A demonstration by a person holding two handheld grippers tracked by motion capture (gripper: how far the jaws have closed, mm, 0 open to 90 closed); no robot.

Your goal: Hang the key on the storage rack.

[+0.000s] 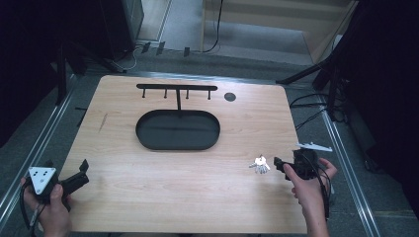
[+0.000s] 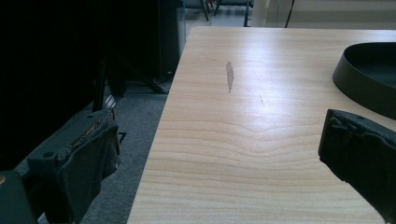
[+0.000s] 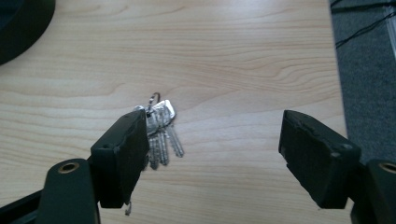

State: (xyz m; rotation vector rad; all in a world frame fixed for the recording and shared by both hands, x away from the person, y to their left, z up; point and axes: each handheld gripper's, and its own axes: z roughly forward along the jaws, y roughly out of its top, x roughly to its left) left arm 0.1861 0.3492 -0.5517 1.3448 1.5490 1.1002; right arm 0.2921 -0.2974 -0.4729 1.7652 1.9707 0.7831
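Only one key bunch (image 3: 159,130), one tray (image 1: 178,130).

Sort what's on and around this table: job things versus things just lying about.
Likely job things: bunch of keys, right gripper open near it, black oval tray, hook rack.
Lying about: left gripper, idle and open; round grommet; floor cables.

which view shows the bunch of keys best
The right gripper view: the bunch of keys lies close on the table, ring and separate blades clear, though the left jaw of the open right gripper covers part. The high view shows it as a small silver cluster beside that gripper.
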